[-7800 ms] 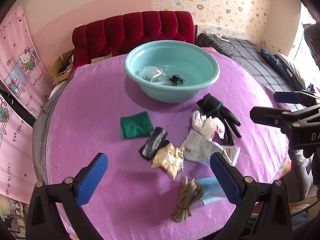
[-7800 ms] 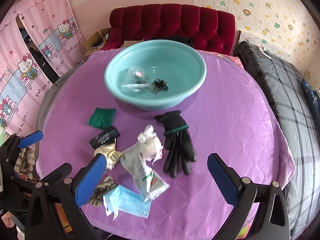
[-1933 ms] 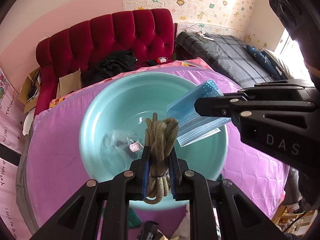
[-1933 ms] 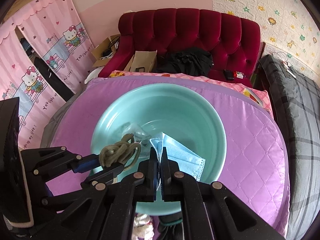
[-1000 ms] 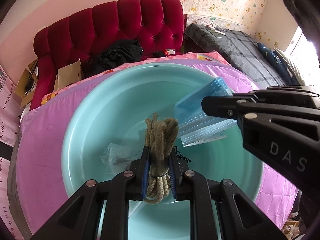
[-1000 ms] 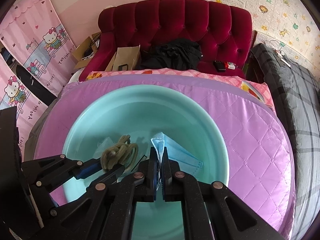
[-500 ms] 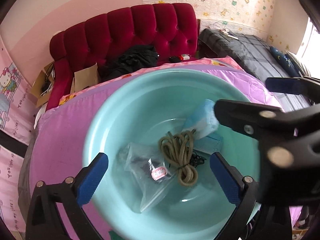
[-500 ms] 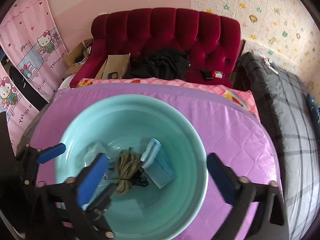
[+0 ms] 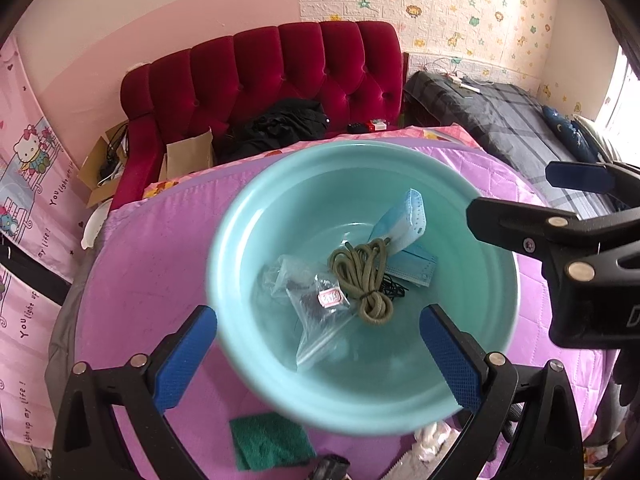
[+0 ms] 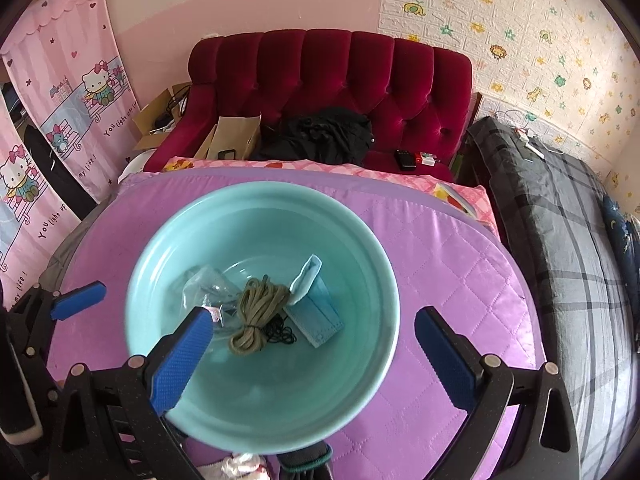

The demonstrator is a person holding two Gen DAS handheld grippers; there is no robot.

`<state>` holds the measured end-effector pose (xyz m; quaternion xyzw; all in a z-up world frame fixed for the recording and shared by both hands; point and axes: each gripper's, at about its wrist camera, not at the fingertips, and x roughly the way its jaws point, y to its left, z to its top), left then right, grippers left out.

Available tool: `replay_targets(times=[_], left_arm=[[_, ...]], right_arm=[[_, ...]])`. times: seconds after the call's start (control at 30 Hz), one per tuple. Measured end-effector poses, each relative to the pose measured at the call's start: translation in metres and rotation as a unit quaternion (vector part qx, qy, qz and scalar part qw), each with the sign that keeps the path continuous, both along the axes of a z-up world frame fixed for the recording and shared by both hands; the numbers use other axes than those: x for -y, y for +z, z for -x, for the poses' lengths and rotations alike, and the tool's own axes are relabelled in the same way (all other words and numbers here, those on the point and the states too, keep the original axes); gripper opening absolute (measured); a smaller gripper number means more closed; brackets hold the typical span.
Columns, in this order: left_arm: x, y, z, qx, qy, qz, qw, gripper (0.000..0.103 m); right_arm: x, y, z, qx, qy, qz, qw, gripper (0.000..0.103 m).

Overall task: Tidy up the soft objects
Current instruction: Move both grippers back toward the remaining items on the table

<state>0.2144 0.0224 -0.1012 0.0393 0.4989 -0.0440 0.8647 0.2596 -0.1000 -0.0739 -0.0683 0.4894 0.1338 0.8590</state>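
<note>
The rope (image 9: 362, 276) lies coiled at the bottom of the teal basin (image 9: 248, 208), mid-frame, touching the blue face mask (image 9: 404, 236) to its right and a clear plastic bag (image 9: 316, 312) to its left. My left gripper (image 9: 318, 354) and right gripper (image 10: 312, 354) both hang spread wide above the basin, holding nothing. A green cloth (image 9: 268, 442) sits on the purple table cover (image 9: 152, 264) at the lower edge, beside something white, perhaps a crumpled bag.

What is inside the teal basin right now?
The teal basin holds an olive cord bundle, a blue face mask, a clear plastic bag and a black string tangle, partly covered by the cord.
</note>
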Motion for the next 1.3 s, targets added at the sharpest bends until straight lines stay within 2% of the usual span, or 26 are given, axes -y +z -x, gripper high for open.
replay_targets(times=[0.4, 0.73, 1.03, 1.3], left_arm=[[-0.005, 0.029, 0.058, 0.017, 0.000, -0.011, 0.9998, 0.103], [-0.007, 0.041, 0.107, 0.027, 0.002, -0.010, 0.9996, 0.103], [-0.007, 0.034, 0.157, 0.026, 0.000, -0.009, 0.9996, 0.103], [-0.007, 0.028, 0.185, 0.022, 0.002, -0.010, 0.9997, 0.103]], right_arm=[[0.012, 0.019, 0.052, 0.004, 0.004, 0.002, 1.000, 0.103], [0.022, 0.027, 0.095, 0.012, 0.013, 0.003, 1.000, 0.103], [0.031, 0.023, 0.144, -0.002, 0.028, -0.010, 1.000, 0.103], [0.038, 0.015, 0.180, -0.003, 0.039, -0.016, 0.999, 0.103]])
